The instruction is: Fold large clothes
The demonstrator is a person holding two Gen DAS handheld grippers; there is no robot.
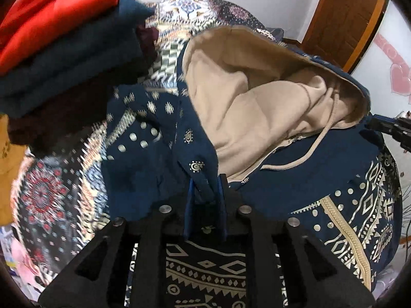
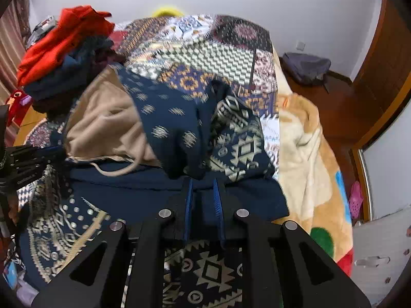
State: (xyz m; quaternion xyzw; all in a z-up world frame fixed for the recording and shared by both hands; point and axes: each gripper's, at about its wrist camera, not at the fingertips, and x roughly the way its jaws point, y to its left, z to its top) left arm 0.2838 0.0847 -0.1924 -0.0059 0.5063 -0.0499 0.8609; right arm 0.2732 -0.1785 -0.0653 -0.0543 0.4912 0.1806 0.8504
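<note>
Both grippers, left (image 1: 205,182) and right (image 2: 203,184), pinched the hoodie (image 1: 295,184); we judged it soft, bulky, best held by edges.

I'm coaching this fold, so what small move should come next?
Probably carry both pinched folds inward over the chest: the left hand-held gripper and right hand-held gripper each clamp navy hoodie fabric, while the beige-lined hood lies open.
</note>
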